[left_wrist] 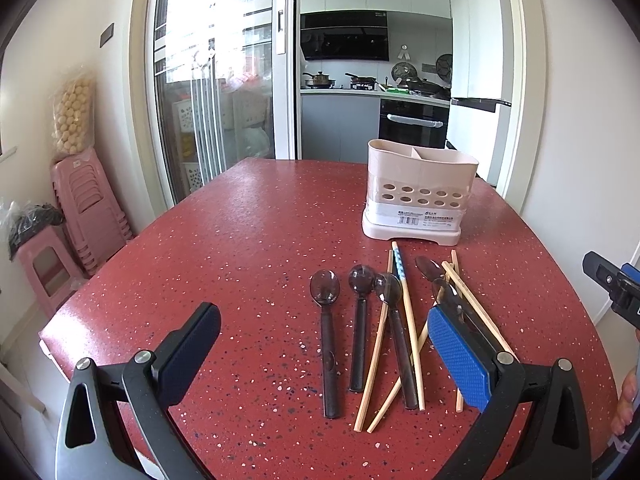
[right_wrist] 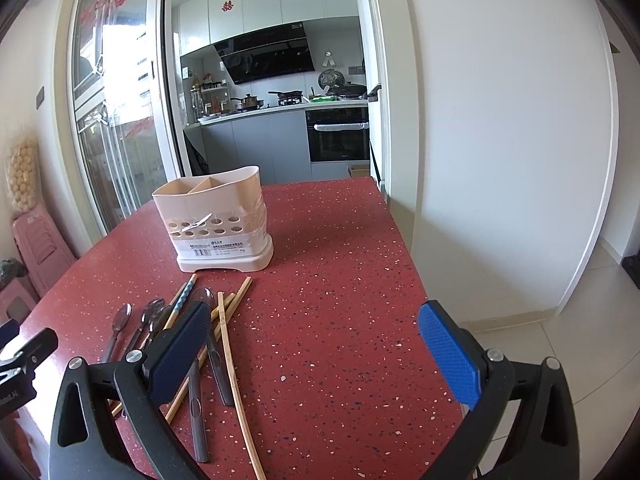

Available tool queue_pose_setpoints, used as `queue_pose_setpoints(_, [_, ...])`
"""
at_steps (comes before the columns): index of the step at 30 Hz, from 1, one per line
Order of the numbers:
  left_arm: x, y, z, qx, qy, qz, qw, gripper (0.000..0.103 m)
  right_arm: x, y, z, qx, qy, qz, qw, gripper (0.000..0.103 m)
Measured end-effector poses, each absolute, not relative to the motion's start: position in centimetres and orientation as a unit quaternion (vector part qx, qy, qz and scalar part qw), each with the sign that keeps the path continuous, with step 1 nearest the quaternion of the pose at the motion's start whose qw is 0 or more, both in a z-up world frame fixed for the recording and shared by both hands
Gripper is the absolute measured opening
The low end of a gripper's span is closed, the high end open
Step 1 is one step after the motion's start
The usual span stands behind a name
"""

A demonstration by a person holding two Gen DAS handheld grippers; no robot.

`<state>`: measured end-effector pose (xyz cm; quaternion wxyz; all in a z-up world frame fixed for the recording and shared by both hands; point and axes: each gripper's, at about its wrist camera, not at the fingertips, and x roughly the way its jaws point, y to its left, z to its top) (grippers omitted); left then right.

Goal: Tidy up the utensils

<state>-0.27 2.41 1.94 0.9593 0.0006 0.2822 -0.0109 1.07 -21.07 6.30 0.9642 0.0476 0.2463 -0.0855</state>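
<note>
Presently on the red speckled table (left_wrist: 248,240):

- Utensil holder (left_wrist: 420,194): pale pink plastic caddy, upright on its drip base at the far side of the table, divided into compartments, two rows of round holes in the front wall, barcode label low on the front. No utensil shows above its rim.
- Spoons (left_wrist: 328,332): dark translucent plastic, lying flat just in front of the holder, bowls toward it. Two lie apart to the left; a third (left_wrist: 394,332) lies among the chopsticks; further ones at the right are partly hidden behind a gripper pad.
- Chopsticks (left_wrist: 374,360): plain wooden sticks, loose and crossing one another and the spoon handles. One stick (left_wrist: 400,270) has a blue-and-white patterned upper end.
- Left gripper (left_wrist: 324,356): jaws spread wide, nothing between them, above the near edge of the table with the left spoons lying between its pads.
- Right gripper (right_wrist: 316,352): jaws likewise wide apart and empty, above the table to the right of the utensil pile; its left pad overlaps the spoons in view.
- Stacked pink plastic stools (left_wrist: 86,204): against the wall, left of the table.
</note>
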Motion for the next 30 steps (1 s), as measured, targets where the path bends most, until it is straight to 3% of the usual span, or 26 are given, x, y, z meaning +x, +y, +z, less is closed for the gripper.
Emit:
queue_pose_setpoints(21, [0.5,1.6,1.7,0.013,0.291,-0.005,0.957,0.103,1.5,-21.4,5.9,0.061,0.26,-0.078,0.961,0.103])
queue_pose_setpoints(30, [3.0,2.8,-0.2,0.013,0.339,-0.002,0.941,0.103,4.3,-20.9,5.2,0.027,0.334,-0.057,0.94,0.103])
